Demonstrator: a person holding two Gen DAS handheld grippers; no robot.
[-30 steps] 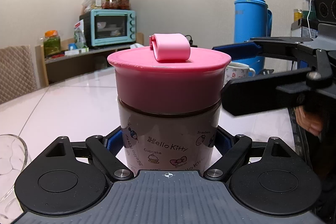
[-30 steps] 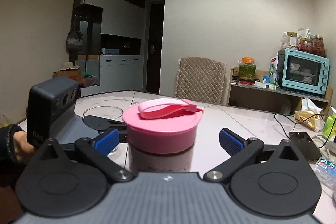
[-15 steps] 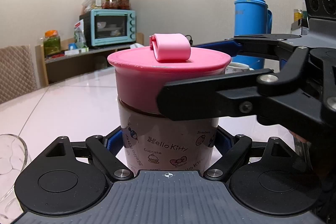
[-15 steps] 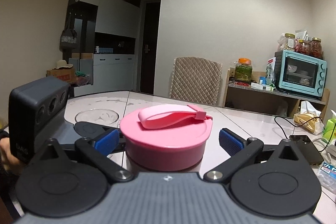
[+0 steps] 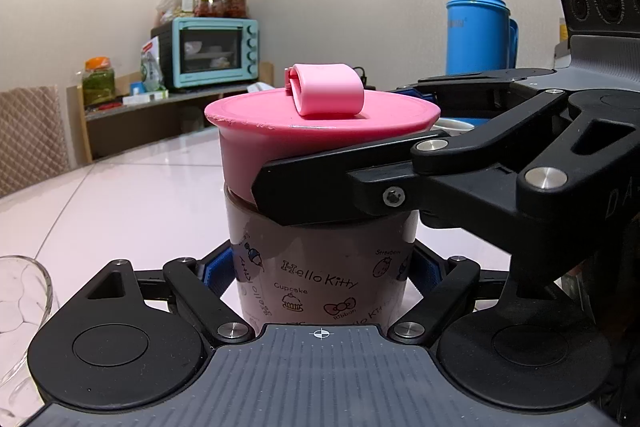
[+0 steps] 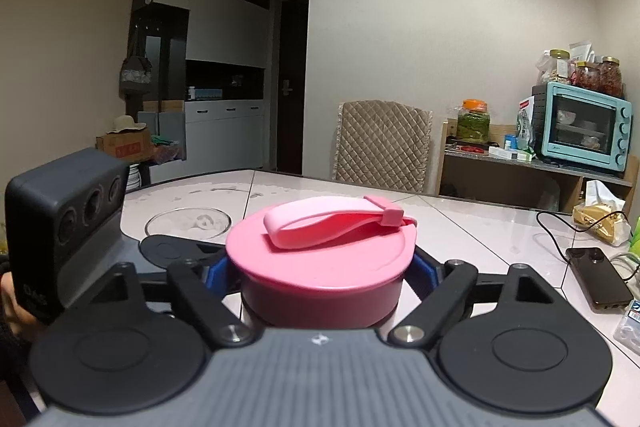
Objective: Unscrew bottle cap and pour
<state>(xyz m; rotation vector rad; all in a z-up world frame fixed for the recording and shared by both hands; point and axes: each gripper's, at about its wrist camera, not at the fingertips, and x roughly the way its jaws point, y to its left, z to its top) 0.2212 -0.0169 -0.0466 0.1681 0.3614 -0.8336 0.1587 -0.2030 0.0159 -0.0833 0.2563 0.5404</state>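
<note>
A brown Hello Kitty bottle (image 5: 320, 267) stands upright on the white table (image 5: 120, 203). My left gripper (image 5: 320, 273) is shut on its body, blue pads (image 5: 218, 269) pressed against both sides. A wide pink cap (image 5: 244, 151) with a folded strap (image 5: 326, 95) tops the bottle. In the right wrist view my right gripper (image 6: 320, 273) is closing around that cap (image 6: 320, 263), and its blue pads (image 6: 424, 267) touch the rim on both sides. From the left wrist view its black near finger (image 5: 340, 187) crosses the cap's lower edge.
A clear glass bowl (image 6: 188, 223) sits on the table beyond the left gripper, its edge (image 5: 20, 291) showing at lower left. A blue thermos (image 5: 476, 27) stands behind. A phone (image 6: 596, 277) with a cable lies to the right. A chair (image 6: 382, 143) and toaster oven (image 6: 584, 127) are farther back.
My right gripper moved in around the pink cap and its jaws closed from wide open onto the cap's rim. The left gripper and the bottle stayed still.
</note>
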